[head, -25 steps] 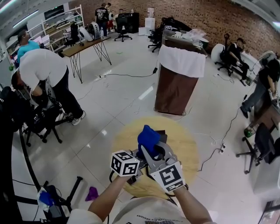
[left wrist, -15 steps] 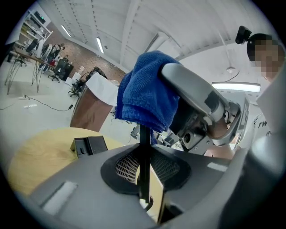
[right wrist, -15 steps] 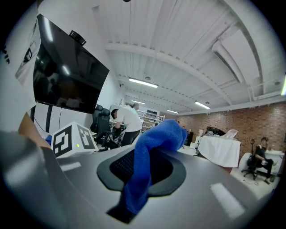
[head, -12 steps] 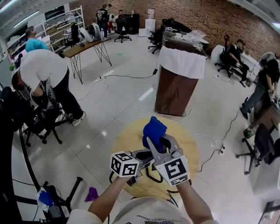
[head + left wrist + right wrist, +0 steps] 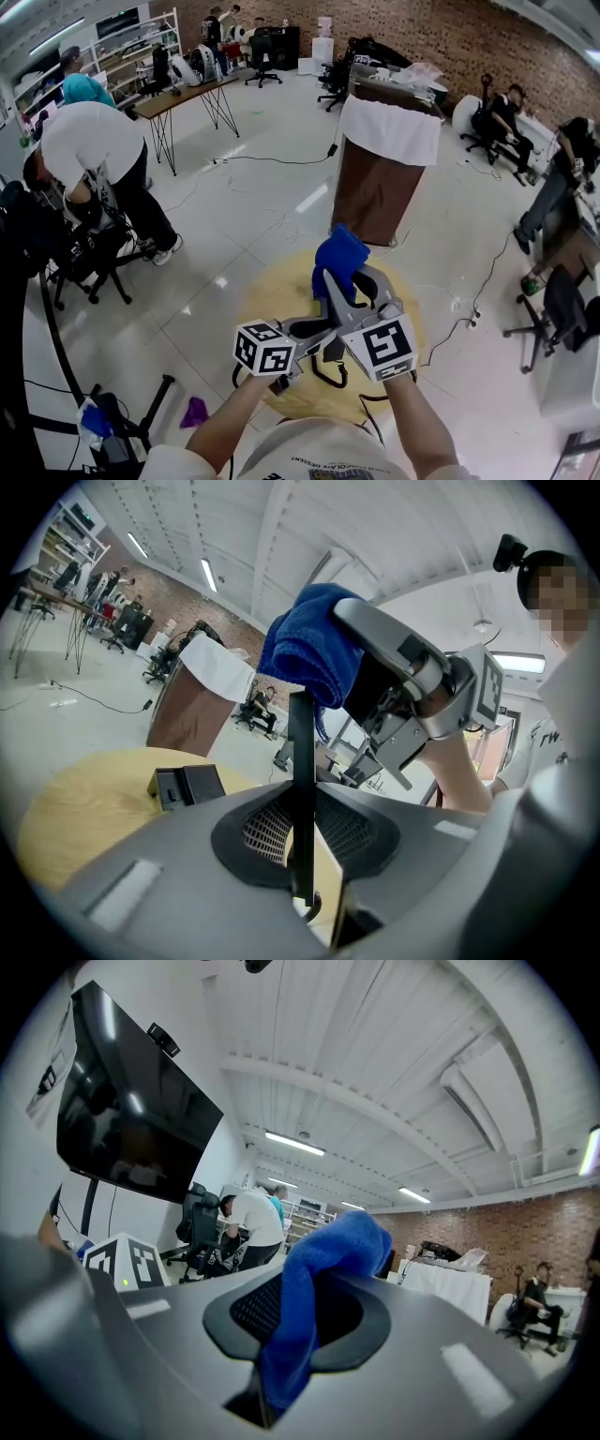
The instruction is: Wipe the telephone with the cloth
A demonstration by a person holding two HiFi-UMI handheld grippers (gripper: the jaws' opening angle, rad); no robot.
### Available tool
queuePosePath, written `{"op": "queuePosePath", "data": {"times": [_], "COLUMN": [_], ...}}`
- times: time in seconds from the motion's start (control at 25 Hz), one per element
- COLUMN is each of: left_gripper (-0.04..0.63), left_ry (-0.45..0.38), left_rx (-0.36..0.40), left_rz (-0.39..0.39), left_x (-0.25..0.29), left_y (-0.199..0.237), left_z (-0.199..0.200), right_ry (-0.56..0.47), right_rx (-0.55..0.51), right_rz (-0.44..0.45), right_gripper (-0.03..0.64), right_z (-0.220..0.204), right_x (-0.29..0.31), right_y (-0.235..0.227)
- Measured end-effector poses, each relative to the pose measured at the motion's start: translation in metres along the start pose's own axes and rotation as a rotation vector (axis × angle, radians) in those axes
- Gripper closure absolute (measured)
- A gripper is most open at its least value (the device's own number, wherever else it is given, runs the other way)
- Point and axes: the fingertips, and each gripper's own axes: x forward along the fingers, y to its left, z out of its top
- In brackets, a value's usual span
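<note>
My right gripper [image 5: 343,284] is shut on a blue cloth [image 5: 339,257], which bunches over its fingertips above the round wooden table [image 5: 281,291]. In the right gripper view the cloth [image 5: 323,1251] hangs down between the jaws of the right gripper [image 5: 298,1309]. My left gripper [image 5: 312,330] is shut on a thin black piece, seemingly the telephone handset [image 5: 302,789], seen edge-on. A black cord loop [image 5: 328,375] hangs below it. The black telephone base [image 5: 186,785] sits on the table. The left gripper view shows the cloth [image 5: 309,649] raised just above the handset's top end.
A brown bin with a white liner [image 5: 386,169] stands beyond the table. Several people work at desks and chairs around the room, one bent over at the left [image 5: 89,150]. Cables run across the white floor. A purple rag [image 5: 195,412] lies on the floor by my left.
My right gripper has carried the blue cloth farther away from me and a little to the right. The left gripper has stayed put with the black piece.
</note>
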Motion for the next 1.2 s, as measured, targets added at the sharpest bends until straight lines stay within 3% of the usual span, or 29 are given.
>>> {"op": "queuePosePath", "data": {"times": [1.2], "left_gripper": [0.534], "left_ry": [-0.023], "left_rx": [-0.002], "left_rz": [-0.021], "left_x": [-0.004], "left_y": [-0.009], "left_z": [0.003], "right_ry": [0.033], "right_rx": [0.043], "right_rz": [-0.149], "right_gripper": [0.552], "right_z": [-0.022], "right_x": [-0.029], "right_y": [-0.055]}}
